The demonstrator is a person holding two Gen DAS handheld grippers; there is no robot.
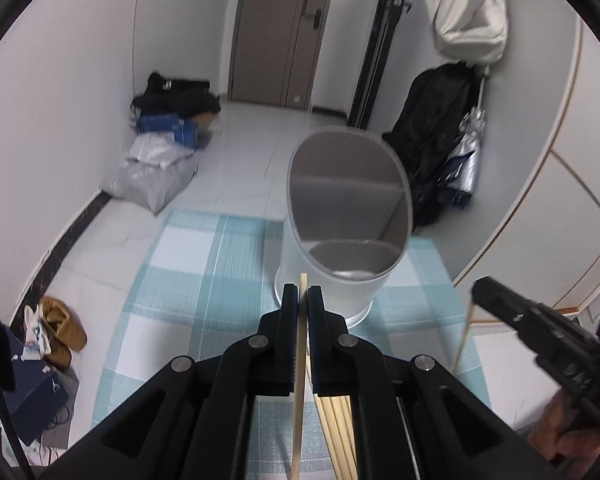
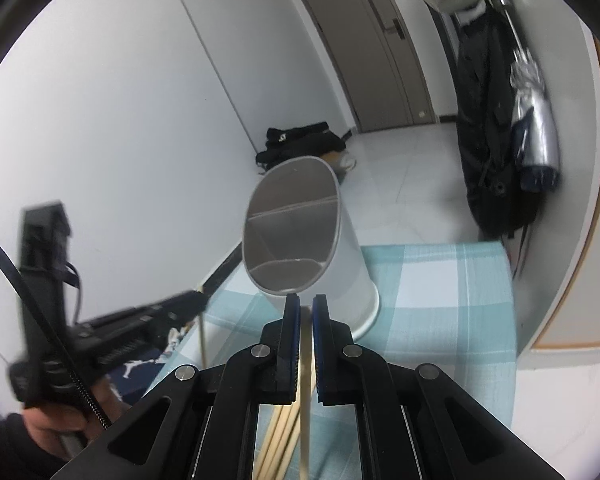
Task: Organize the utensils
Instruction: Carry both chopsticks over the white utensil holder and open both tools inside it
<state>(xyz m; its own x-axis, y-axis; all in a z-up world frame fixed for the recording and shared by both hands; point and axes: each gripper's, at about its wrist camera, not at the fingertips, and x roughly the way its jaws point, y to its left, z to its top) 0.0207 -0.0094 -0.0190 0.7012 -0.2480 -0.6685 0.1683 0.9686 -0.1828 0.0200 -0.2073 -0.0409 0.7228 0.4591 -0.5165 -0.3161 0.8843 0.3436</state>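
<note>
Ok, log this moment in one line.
left tongs: shut on chopstick | right tongs: shut on chopstick | holder: upright, empty

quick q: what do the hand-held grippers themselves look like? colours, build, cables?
Both hand-held grippers, left and right, are matte black, with angular linkage arms joined by silver round pivots. The fingers are flat plates with blue ribbed pads. Seen from the right wrist, the left unit has a black cable and a coiled spring. A bare hand in a dark sleeve grips its handle.

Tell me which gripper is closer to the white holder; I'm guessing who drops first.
Hard to call. Left gripper and right gripper each grip a chopstick just short of the holder.
</note>
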